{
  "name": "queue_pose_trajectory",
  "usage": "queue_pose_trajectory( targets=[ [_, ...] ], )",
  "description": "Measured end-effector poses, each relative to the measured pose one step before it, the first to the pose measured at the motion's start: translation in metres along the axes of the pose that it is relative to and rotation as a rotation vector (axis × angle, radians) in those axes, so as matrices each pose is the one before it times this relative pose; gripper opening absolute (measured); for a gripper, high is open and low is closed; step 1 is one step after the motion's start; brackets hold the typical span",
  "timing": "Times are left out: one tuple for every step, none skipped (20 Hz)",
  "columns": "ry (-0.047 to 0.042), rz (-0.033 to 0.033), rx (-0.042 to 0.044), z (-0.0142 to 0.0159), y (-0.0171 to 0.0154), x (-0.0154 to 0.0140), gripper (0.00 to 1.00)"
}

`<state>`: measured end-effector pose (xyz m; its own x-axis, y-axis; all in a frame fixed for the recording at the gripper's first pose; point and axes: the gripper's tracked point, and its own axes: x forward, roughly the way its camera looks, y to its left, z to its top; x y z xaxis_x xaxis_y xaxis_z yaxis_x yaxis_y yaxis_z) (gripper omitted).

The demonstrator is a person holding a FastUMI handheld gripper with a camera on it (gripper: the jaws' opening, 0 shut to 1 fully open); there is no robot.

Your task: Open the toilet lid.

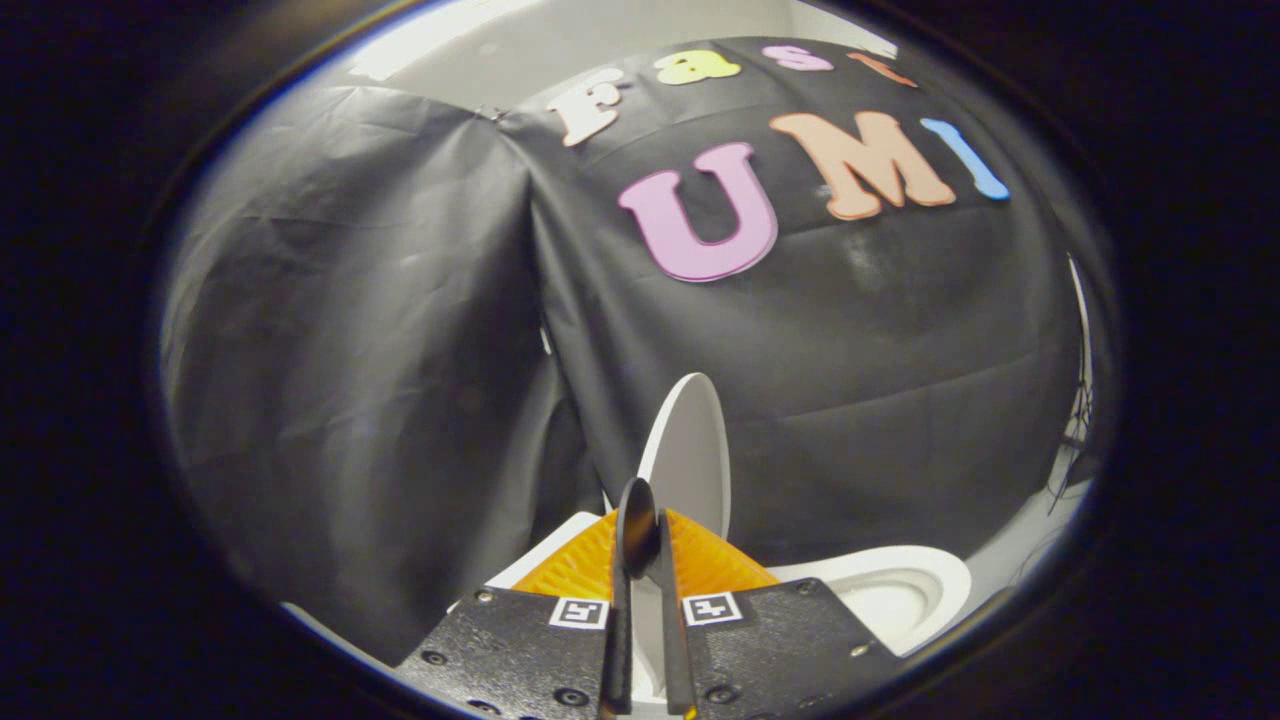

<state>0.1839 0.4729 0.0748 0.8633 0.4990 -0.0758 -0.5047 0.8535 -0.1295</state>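
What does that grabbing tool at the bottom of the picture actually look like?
The gripper has two flat black textured blocks side by side, fastened with small screws. Each block carries a small square black-and-white marker near its inner corner. Ahead of them sit two ribbed pads that taper forward, with a thin dark strip running up the narrow gap between them.

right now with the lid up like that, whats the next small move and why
Probably open the fingers and let go. The toilet lid stands raised edge-on, well clear of the seat and bowl, so the opening looks done, yet the gripper is closed on its lower edge. Releasing gently should leave it upright, if it holds there.
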Motion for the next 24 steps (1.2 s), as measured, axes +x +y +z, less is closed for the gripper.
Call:
queue_pose_trajectory(
  targets=[
    [0.00272, 0.00909, -0.04067, 0.00017, 0.0094, 0.00385, 0.13],
    [0.0001, 0.01516, -0.0394, -0.00013, 0.01005, 0.00453, 0.13],
    [0.00231, 0.01291, -0.02681, -0.00258, 0.0058, 0.00511, 0.13],
    [0.0045, 0.01582, -0.01903, -0.00047, 0.00917, 0.00437, 0.13],
    [0.00361, 0.01625, -0.01379, -0.00021, 0.01056, 0.00422, 0.13],
    [0.00426, 0.01763, -0.00932, -0.00048, 0.01039, 0.00474, 0.13],
    [0.00546, 0.01446, -0.00889, -0.00142, 0.00799, 0.00382, 0.14],
    [0.00349, 0.01435, -0.00586, -0.00022, 0.00901, 0.00568, 0.14],
    [0.0047, 0.01012, -0.00441, -0.00047, 0.00649, 0.00232, 0.14],
    [0.00171, 0.0102, -0.00433, 0.00113, 0.00513, 0.0032, 0.14],
    [0.00253, 0.01047, -0.0011, -0.00229, 0.00527, 0.00471, 0.14],
    [0.00239, 0.00925, -0.0006, -0.00118, 0.00587, 0.00393, 0.14],
    [0.00356, 0.00684, -0.00157, -0.00095, 0.00632, 0.00327, 0.14],
    [0.00258, 0.00338, -0.0022, -0.0002, 0.00346, 0.00358, 0.14],
    [0.00501, 0.00479, -0.00224, 0.0, 0.00262, 0.0035, 0.14],
    [0.00547, 0.00943, 0.00094, 0.00093, 0.00389, 0.00273, 0.14],
    [0.00438, 0.00833, -0.00103, -0.00238, 0.00311, 0.00155, 0.14],
    [0.0015, 0.00599, 0.00227, -0.00142, 0.00219, 0.00164, 0.14],
    [-0.00016, 0.00206, 0.00201, 0.00083, 0.0012, 0.00074, 0.14],
    [0.00182, -0.00038, 0.00404, 0.00208, 0.0011, 0.00008, 0.14],
    [0.00118, -0.00381, 0.00085, -0.00246, -0.00126, -0.00123, 0.14],
    [-0.00846, -0.02055, -0.01239, 0.00288, -0.00263, -0.00106, 0.14],
    [-0.01158, -0.02806, -0.01402, 0.00162, -0.00415, -0.00129, 0.16],
    [-0.00212, -0.02595, -0.01167, 0.00238, -0.00511, -0.00256, 0.17]
  ],
)
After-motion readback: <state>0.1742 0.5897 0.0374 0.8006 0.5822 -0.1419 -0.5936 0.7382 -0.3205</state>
